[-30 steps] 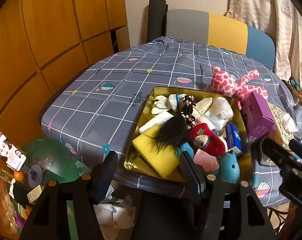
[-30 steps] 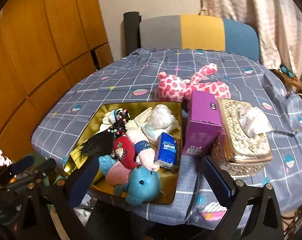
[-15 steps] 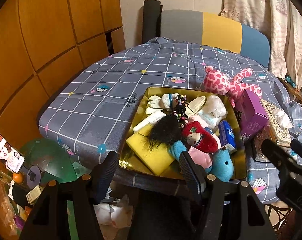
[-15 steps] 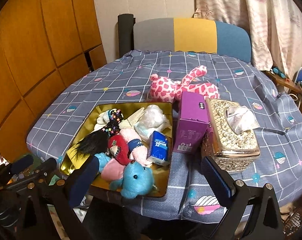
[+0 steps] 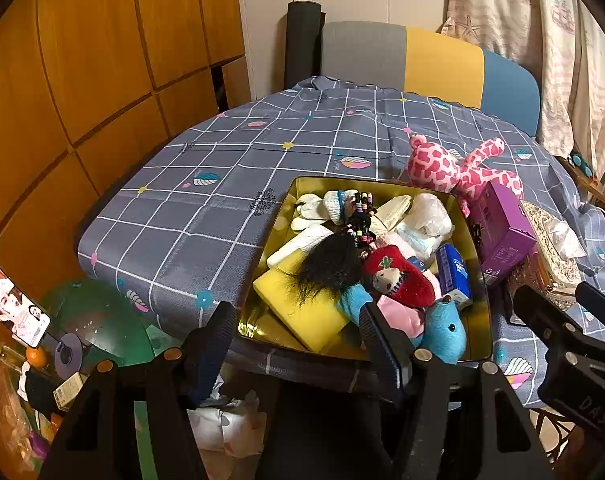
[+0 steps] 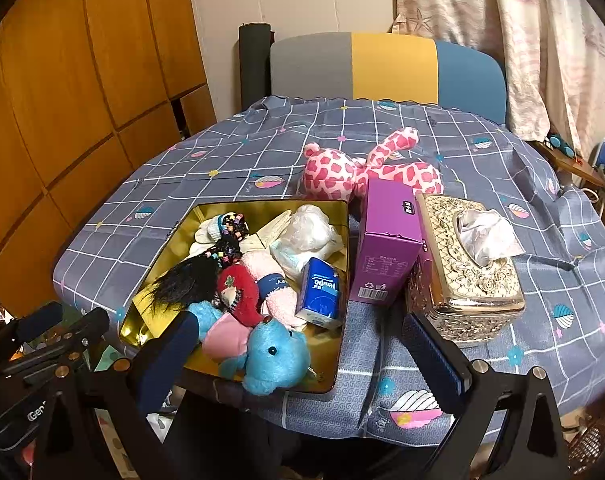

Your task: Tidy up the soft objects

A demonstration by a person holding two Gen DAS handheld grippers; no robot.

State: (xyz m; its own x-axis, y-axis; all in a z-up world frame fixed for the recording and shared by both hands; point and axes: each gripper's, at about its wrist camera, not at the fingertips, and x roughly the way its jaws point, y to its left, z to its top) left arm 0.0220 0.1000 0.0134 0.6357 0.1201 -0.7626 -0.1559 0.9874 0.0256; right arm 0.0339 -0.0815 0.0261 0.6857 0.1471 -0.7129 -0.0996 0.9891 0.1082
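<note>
Gold tray [image 6: 344, 240], near table edge, holding soft items: blue plush [image 6: 276, 354], red plush [image 6: 238, 294], black hairpiece [image 6: 186, 280], yellow sponge [image 5: 302, 312] lying half hidden beneath the hairpiece. Pink spotted plush [image 6: 354, 168] is lying outside, behind the purple box [image 6: 384, 240]. Tissue box [image 6: 468, 264] is being cut off in the left view. Left gripper [image 5: 298, 338] and right gripper [image 6: 298, 346] are standing apart, holding nothing. Against earlier frames, the table is sitting lower in both views, with more wall showing.
</note>
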